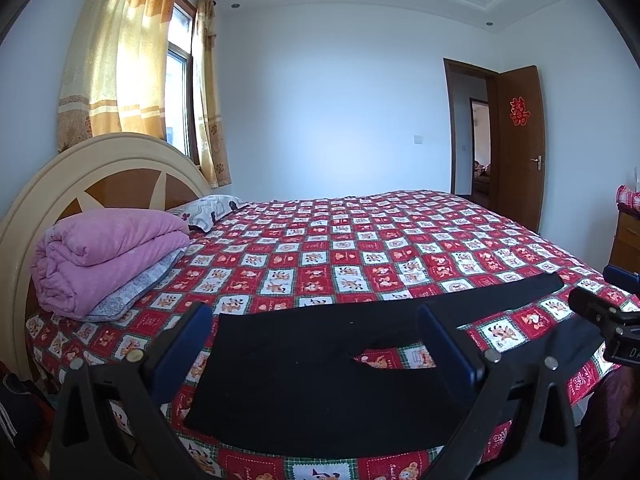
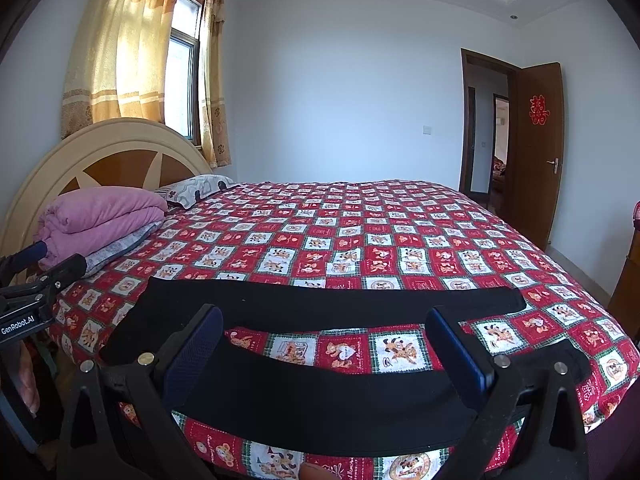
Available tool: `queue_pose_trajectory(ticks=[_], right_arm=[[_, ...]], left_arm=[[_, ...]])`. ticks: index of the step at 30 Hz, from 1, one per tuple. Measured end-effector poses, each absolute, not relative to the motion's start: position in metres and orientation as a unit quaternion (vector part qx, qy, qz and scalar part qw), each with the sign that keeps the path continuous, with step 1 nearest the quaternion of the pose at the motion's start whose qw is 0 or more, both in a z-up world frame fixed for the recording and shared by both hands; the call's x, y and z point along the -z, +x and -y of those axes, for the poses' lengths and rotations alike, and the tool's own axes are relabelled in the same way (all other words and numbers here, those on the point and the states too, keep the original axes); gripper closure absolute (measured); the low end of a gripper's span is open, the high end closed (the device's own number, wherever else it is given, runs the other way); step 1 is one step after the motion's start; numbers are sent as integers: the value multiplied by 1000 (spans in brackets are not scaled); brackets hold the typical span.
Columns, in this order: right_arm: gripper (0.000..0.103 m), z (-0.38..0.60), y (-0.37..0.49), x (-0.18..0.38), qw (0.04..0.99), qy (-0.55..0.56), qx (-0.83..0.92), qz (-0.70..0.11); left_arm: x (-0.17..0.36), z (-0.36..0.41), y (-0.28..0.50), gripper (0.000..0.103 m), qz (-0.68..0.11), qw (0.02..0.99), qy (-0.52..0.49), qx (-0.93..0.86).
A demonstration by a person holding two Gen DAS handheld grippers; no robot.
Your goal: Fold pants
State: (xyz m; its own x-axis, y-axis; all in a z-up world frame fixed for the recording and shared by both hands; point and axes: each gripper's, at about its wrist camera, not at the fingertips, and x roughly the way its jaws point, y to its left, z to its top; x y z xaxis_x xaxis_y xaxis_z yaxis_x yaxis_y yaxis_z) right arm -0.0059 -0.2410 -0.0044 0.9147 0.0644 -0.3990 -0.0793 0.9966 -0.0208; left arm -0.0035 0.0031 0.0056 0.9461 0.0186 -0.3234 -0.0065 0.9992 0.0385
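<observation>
Black pants [image 1: 304,384] lie flat on the bed's near edge, waist to the left, both legs spread out to the right with a gap between them. My left gripper [image 1: 320,344] is open and empty, hovering over the waist and crotch area. My right gripper [image 2: 324,344] is open and empty, hovering over the near leg [image 2: 320,396], with the far leg [image 2: 340,300] beyond it. Each gripper shows at the edge of the other's view: the right one [image 1: 604,312] and the left one [image 2: 36,280].
The bed has a red checked cartoon quilt [image 1: 360,248]. A folded pink blanket [image 1: 104,256] and a pillow [image 1: 208,208] lie by the headboard [image 1: 100,172] at the left. A wooden cabinet [image 1: 628,236] stands right; an open door [image 1: 516,140] is behind.
</observation>
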Motion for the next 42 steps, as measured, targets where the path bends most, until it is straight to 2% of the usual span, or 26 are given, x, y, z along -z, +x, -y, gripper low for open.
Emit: queue_pose_trajectory(ticks=[42], right_arm=[[1, 240, -5, 9, 977, -22, -38, -209]], left_arm=[[-5, -3, -5, 0, -164, 986, 21, -7]])
